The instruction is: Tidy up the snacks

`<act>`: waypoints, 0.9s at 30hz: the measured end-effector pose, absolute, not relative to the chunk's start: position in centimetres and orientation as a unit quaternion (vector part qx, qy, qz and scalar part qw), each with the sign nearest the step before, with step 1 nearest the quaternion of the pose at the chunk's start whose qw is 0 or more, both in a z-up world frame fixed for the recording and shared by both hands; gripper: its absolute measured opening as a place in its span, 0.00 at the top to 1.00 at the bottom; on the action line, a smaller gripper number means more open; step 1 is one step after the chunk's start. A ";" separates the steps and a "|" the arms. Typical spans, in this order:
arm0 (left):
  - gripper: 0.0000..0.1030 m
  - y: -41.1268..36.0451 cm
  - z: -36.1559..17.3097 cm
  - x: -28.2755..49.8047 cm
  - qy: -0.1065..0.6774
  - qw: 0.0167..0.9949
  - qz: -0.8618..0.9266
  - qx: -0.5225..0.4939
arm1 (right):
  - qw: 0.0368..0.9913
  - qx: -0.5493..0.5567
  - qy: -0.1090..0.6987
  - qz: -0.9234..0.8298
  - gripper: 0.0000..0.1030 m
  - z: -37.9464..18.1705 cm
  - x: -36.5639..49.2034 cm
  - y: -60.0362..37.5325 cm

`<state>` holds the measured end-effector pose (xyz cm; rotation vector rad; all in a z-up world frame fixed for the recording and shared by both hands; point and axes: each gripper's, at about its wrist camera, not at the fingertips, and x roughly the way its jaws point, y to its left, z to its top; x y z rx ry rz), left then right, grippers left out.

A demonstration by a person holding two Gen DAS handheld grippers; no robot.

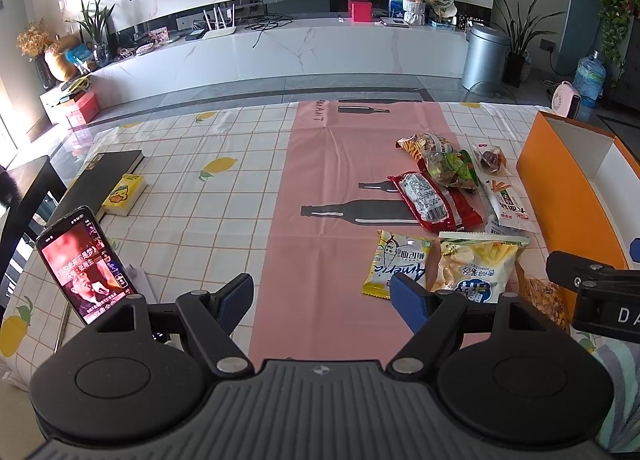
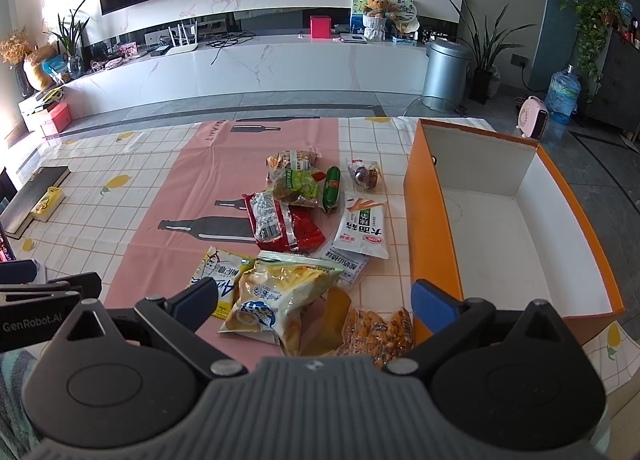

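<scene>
I judge the task is not started: the orange box [image 2: 436, 228] is empty and all snacks [image 2: 296, 216] lie on the desk [image 2: 132, 196] just beside it. My right hand-held gripper [image 2: 314, 298] and left hand-held gripper [image 1: 322, 296] are both spread, holding nothing.

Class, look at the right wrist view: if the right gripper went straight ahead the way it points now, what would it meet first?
Probably the yellow fries bag, lying on the table between the open jaws of the right gripper. Depth is hard to judge; the peanut pack lies just beside it.
</scene>
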<state>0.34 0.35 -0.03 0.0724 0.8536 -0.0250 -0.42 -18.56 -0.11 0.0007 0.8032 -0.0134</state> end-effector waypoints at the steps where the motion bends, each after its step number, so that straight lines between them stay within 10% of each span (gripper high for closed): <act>1: 0.11 0.3 0.0 0.4 0.414 0.909 -0.012 0.035 | 0.920 0.000 0.391 -0.007 0.04 -0.1 -0.4 -18.6; 27: 0.22 -0.1 -1.0 2.2 0.449 0.889 -0.073 0.048 | 0.910 0.051 0.411 0.025 0.10 -2.3 0.8 -19.5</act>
